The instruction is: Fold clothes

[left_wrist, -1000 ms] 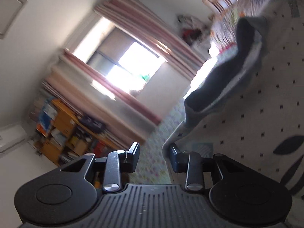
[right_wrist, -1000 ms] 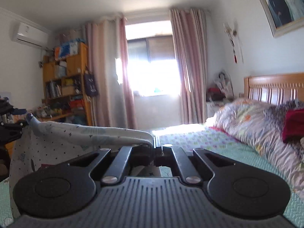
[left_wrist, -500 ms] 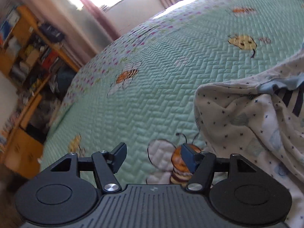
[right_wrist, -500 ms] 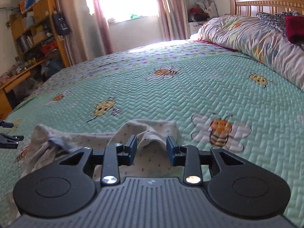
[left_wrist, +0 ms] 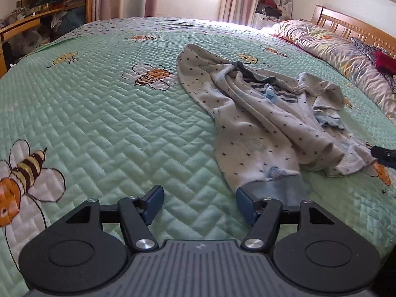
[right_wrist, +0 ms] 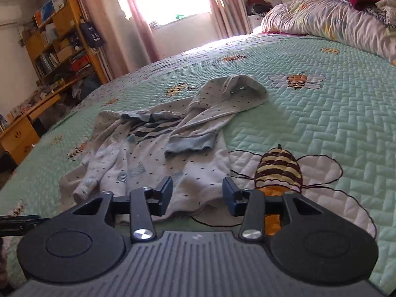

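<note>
Garment (left_wrist: 267,113) lies crumpled at centre frame on the bed (left_wrist: 104,113), both the left gripper (left_wrist: 199,204) and right gripper (right_wrist: 196,195) wide and empty, so spreading it flat by its edges probably comes next.

No legible txt; box (left_wrist: 259,17) lettering too blurry.

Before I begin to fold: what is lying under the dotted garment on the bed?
The dotted garment lies crumpled directly on the green bee-patterned quilt. Around its edges only quilt shows. Whatever is beneath its bunched middle is covered and cannot be seen.
</note>
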A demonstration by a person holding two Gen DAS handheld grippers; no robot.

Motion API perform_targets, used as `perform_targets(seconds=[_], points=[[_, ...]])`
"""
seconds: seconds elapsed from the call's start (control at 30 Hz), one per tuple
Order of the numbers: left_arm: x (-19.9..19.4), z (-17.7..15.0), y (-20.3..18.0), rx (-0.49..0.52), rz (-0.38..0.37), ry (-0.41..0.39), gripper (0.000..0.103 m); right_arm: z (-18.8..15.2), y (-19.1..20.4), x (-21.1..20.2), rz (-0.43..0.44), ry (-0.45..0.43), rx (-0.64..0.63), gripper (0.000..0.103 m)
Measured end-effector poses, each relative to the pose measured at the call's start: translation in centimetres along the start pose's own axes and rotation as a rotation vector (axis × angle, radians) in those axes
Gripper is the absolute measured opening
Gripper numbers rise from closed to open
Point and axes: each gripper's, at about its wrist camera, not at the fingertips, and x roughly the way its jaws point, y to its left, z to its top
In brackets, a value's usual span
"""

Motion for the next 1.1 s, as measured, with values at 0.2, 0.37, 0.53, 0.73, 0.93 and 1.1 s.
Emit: perform_targets(seconds=[0.2,0.37,0.53,0.73,0.93,1.1], points=[[-2.3,0.1,-3.0,-0.144,-0.314,-0.071,0.074,-1.0,-6.0,0.8,0.125,0.099,0.447,0.057],[2.2,0.6,-6.2,-0.162,-0.382,0.024,0.072,-2.2,-8.8,1.6,0.184,0.106,0.674,0.057],[4.1,-0.1,-8.9,-0.010,-0.310,0.051,0.068,-2.3,-9.6,1.0,0.206,0.115,0.703,0.057],[2.6,3.0,2.2,-0.049,0.264,-0.059,0.047,-2.6,-9.7,0.5,0.218,0.113,0.652,0.057],[-2.7,5.5,12.1,-0.334,0.396,-0.195,0.044,-2.4,-9.5,0.5,0.215,0.114,0.654,0.057],[-1.3,3.3,4.0,-0.120,0.027,-0.120,0.064,-2.6,-9.3,0.6,0.212,0.098,0.648,0.057]])
